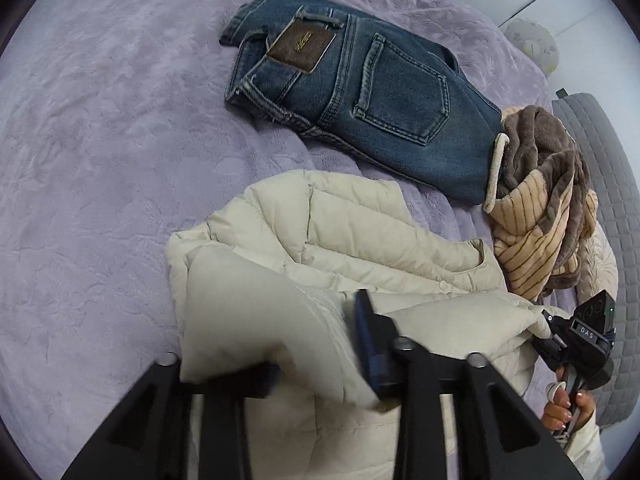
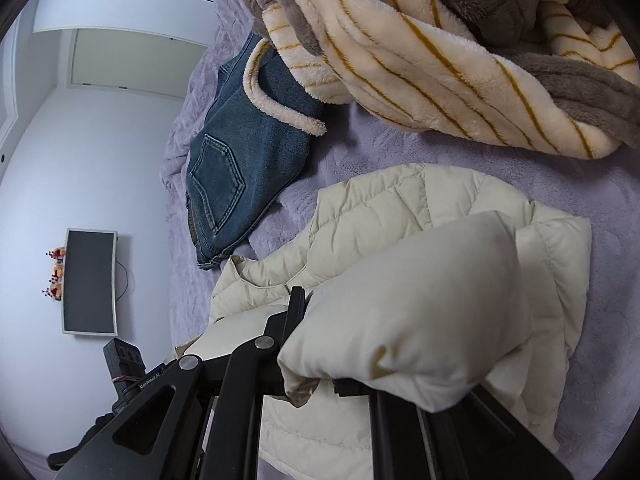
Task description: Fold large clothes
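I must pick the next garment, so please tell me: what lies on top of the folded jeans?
A cream trim of the striped fleece robe lies over one end of the jeans. The pocket side is bare. How far the jeans continue under the robe is hidden.

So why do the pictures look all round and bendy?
Fisheye lenses: in both views dark corners ring the picture; in the right wrist view the monitor bows; in the left wrist view the jacket near the left claw blurs, while the jeans stay sharp.
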Action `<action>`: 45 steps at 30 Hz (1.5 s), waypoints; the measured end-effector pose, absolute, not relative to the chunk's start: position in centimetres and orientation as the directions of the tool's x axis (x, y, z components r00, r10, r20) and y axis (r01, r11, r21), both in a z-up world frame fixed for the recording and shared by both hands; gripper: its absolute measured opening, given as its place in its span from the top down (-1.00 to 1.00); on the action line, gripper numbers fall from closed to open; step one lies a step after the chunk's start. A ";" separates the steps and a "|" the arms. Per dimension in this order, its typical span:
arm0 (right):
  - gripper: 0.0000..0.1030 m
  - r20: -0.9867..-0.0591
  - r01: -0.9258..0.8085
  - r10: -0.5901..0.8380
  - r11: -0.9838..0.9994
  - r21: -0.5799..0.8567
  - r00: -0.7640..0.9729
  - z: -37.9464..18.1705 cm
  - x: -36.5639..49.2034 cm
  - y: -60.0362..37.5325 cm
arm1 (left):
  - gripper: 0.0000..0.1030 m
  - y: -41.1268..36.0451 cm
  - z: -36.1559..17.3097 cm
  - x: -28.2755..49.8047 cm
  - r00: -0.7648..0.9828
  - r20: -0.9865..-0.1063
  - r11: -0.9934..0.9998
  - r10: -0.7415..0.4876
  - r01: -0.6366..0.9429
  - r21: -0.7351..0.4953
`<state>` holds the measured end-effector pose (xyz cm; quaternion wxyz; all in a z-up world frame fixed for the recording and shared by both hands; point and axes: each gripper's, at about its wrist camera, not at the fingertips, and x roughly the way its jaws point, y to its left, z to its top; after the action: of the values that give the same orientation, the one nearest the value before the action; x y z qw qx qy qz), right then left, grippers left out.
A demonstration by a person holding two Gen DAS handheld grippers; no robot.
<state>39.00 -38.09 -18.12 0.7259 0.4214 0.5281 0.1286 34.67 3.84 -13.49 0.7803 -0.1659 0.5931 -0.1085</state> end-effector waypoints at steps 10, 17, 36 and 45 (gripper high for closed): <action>0.34 -0.686 0.248 0.619 0.646 0.722 0.382 -17.2 39.2 -37.8 | -0.82 5.1 -9.3 32.9 0.430 -0.881 0.974 -0.199 -0.013 -0.227; -0.34 -0.701 0.177 0.544 0.717 0.674 0.462 -12.6 37.0 -39.6 | -0.32 5.2 -8.2 31.7 0.452 -0.847 0.955 -0.279 0.041 -0.293; 0.74 -0.893 0.184 0.264 0.920 0.347 0.365 -21.5 42.8 -38.2 | -0.29 0.5 -18.9 40.0 0.407 -0.902 0.988 -0.140 -0.005 -0.156; 0.75 -0.890 0.193 0.248 0.921 0.339 0.382 -23.5 43.6 -38.5 | -0.33 1.2 -20.9 40.8 0.415 -0.894 0.979 -0.168 -0.035 -0.201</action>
<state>43.57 -38.51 -23.53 0.8072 0.1983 0.5557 0.0170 40.77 1.18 -20.88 0.8359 -0.0944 0.5392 -0.0399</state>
